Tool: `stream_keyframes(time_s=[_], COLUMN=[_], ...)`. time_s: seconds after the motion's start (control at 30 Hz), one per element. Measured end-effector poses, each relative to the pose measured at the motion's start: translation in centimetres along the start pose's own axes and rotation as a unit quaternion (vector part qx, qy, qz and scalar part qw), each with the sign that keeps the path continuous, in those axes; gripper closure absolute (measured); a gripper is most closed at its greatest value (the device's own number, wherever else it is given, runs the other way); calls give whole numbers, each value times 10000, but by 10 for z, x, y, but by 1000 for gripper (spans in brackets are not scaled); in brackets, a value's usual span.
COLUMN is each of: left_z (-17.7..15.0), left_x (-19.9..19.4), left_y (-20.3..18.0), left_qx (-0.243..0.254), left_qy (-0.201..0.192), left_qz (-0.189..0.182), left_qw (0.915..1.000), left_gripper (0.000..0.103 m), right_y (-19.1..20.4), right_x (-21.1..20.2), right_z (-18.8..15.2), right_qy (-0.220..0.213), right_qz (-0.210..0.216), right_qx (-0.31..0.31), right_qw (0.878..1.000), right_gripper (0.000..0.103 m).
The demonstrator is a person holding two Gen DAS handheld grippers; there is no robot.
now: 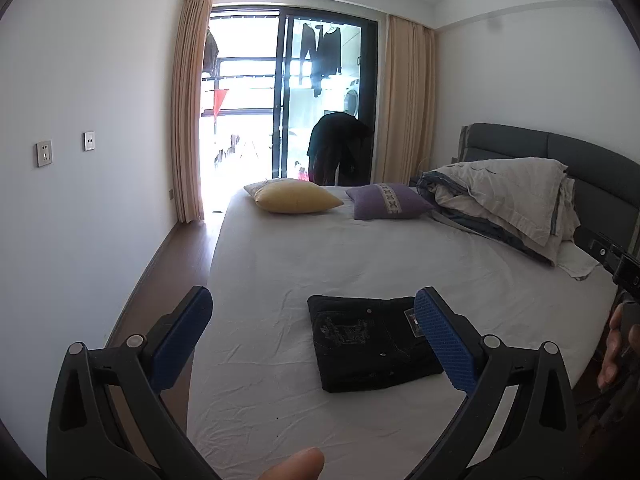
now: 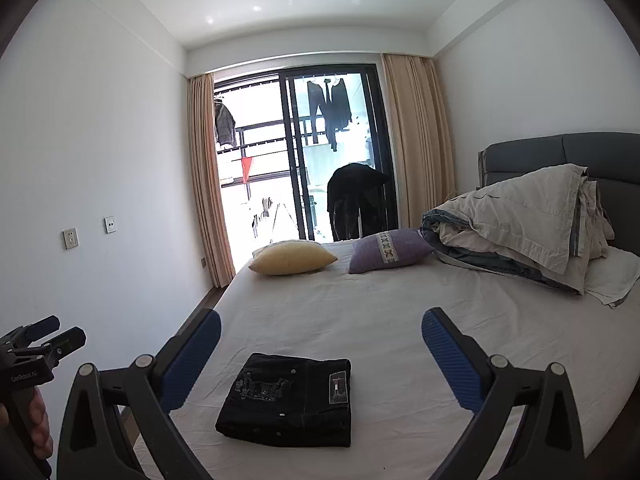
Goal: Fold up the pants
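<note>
The black pants (image 1: 368, 344) lie folded into a compact rectangle on the white bed sheet (image 1: 320, 256), pocket embroidery and a waist label facing up. They also show in the right wrist view (image 2: 292, 400). My left gripper (image 1: 316, 336) is open and empty, held above the bed just short of the pants. My right gripper (image 2: 320, 356) is open and empty, also raised above the pants. The left gripper shows at the left edge of the right wrist view (image 2: 52, 334), and the right gripper shows at the right edge of the left wrist view (image 1: 620, 264).
A yellow pillow (image 1: 296, 196) and a purple pillow (image 1: 388, 202) lie at the far side of the bed. A heaped duvet (image 1: 504, 196) rests against the grey headboard (image 1: 560, 152). A wood floor strip (image 1: 176, 264) runs left of the bed. A balcony door (image 1: 288, 100) is beyond.
</note>
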State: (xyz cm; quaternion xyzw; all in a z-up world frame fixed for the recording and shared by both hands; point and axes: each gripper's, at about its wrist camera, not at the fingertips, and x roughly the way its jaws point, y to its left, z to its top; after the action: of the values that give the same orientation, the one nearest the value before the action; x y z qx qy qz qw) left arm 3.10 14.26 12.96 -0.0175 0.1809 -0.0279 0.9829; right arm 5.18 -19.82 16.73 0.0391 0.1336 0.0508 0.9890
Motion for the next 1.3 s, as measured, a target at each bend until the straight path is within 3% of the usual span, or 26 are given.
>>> stream_keyframes(time_s=[0.13,0.37,0.53,0.7,0.93,1.3], left_z=[-7,-32,-50,-72,-84,-90], left_x=[6,41,74,103,119,126], left_y=[-5,-22,-28,-36,-47,-43], left_qx=[166,568,407,159,187,0], left_qy=[29,395,1120,1850,2051,2250], left_qz=[81,1046,1039,626,436,391], left_qw=[9998,9921,9874,9806,9776,9736], left_gripper=[0,0,0,0,0,0], right_y=[9,20,21,15,10,21], right_x=[6,27,36,46,59,63], right_z=[-11,-36,-45,-56,-74,-85], right_qy=[178,668,913,1329,1837,2070], right_qz=[-37,90,-3,-232,-492,-493], right_qx=[-51,-66,-54,35,73,-104], right_qw=[9998,9977,9958,9908,9817,9771], right_gripper=[0,0,0,0,0,0])
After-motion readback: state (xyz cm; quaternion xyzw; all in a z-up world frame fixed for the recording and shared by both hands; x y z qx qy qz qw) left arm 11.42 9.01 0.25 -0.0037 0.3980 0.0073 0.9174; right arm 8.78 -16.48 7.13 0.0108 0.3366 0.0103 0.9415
